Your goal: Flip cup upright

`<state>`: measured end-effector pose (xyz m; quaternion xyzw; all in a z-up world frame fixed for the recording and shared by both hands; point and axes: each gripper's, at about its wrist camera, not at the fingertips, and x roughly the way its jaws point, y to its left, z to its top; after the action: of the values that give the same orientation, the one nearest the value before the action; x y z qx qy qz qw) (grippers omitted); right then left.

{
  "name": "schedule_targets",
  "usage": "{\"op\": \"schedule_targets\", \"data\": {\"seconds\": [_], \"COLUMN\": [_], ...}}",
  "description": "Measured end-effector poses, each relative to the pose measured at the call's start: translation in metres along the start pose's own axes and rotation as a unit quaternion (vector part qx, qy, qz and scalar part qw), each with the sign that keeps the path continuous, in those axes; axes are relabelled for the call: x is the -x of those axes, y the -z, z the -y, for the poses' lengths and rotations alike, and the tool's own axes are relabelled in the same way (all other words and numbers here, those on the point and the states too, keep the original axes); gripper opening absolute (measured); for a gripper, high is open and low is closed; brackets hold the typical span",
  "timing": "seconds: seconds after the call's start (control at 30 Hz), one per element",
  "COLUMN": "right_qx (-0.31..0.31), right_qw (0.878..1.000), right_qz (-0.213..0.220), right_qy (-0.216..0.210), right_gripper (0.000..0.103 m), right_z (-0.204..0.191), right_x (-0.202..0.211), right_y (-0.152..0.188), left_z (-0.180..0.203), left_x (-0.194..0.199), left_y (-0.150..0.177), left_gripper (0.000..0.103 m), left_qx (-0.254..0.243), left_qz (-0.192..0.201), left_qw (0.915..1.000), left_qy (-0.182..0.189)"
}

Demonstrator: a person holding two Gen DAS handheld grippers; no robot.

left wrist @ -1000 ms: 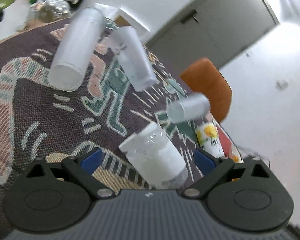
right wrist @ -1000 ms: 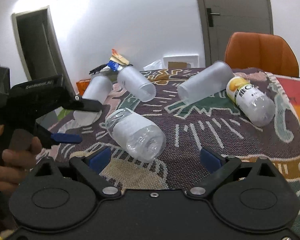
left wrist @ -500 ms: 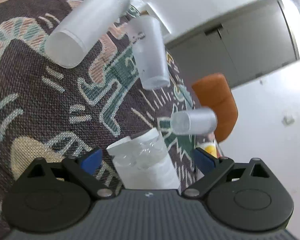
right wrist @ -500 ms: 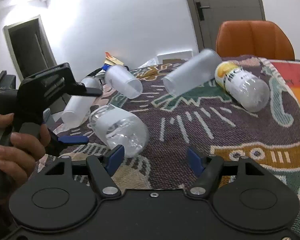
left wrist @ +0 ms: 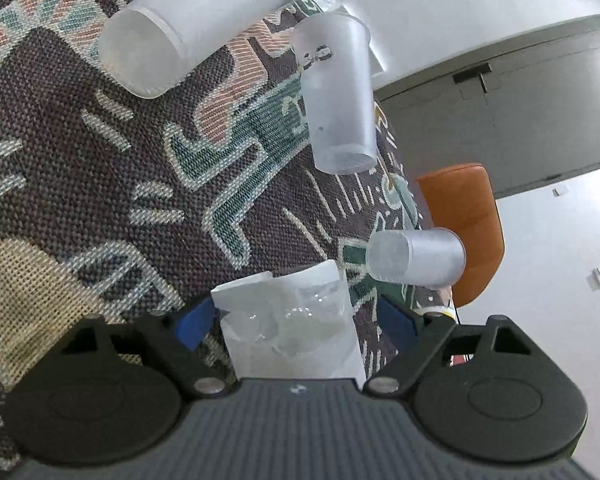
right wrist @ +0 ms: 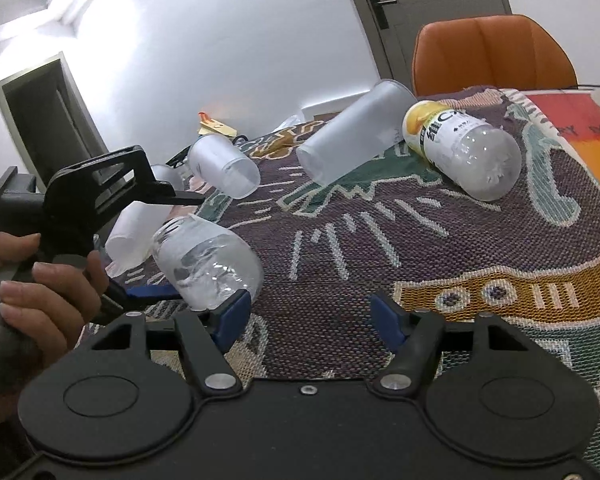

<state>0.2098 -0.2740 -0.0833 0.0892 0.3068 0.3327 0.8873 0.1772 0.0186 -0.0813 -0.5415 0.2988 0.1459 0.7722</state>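
Right wrist view: the yellow-capped clear plastic bottle (right wrist: 464, 152) has a white label with a big "C", rest too small to read. The crinkly clear plastic cup with a white band (right wrist: 206, 266) lies on its side on the patterned woven tablecloth (right wrist: 440, 248), between the left gripper (left wrist: 296, 320)'s spread blue fingers, which don't squeeze it. Right gripper (right wrist: 306, 314) gapes wide beside it, its left fingertip (right wrist: 232, 314) touching the cup.

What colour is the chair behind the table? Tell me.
Orange. The chair shows best in the right wrist view, past the table's far edge.

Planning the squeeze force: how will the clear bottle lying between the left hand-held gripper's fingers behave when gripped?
The clear bottle looks empty, so probably light. Its thin walls already look creased, so it may buckle. Lying sideways on the woven cloth, it could roll.
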Motion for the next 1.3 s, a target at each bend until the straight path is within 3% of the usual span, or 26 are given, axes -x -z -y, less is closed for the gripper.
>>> {"op": "schedule_targets", "data": {"seconds": [0.1,0.37,0.47,0.53,0.67,1.0,1.17,1.3], "right_qx": [-0.004,-0.029,-0.028,-0.03,-0.031,-0.019,-0.012,-0.005], "right_qw": [1.0,1.0,0.999,0.999,0.999,0.999,1.0,1.0], "right_qz": [-0.001,0.001,0.002,0.004,0.008,0.012,0.013,0.013], "right_qy": [0.004,0.013,0.016,0.017,0.023,0.025,0.026,0.027], "right_gripper": [0.055,0.049,0.049,0.049,0.049,0.049,0.049,0.049], "right_z": [0.001,0.005,0.004,0.004,0.002,-0.011,-0.017,-0.022], "right_x": [-0.005,-0.009,-0.006,-0.004,0.002,0.01,0.013,0.016], "right_y": [0.0,0.004,0.005,0.005,0.006,0.011,0.013,0.016], "left_z": [0.001,0.002,0.008,0.016,0.025,0.036,0.045,0.05], "left_x": [-0.002,-0.001,0.005,0.009,0.03,0.063,0.078,0.084], "left_y": [-0.002,-0.002,0.001,0.005,0.012,0.016,0.027,0.037], "left_gripper": [0.07,0.065,0.065,0.065,0.065,0.063,0.063,0.063], "left_qx": [0.003,-0.016,-0.048,-0.094,-0.169,-0.262,-0.336,-0.394], "left_qz": [-0.001,0.005,0.013,0.02,0.07,0.126,0.154,0.153], "left_qw": [0.9999,0.9998,0.9988,0.9954,0.9831,0.9567,0.9292,0.9064], "left_qy": [-0.01,-0.007,-0.002,-0.003,0.003,0.007,-0.003,-0.012]}}
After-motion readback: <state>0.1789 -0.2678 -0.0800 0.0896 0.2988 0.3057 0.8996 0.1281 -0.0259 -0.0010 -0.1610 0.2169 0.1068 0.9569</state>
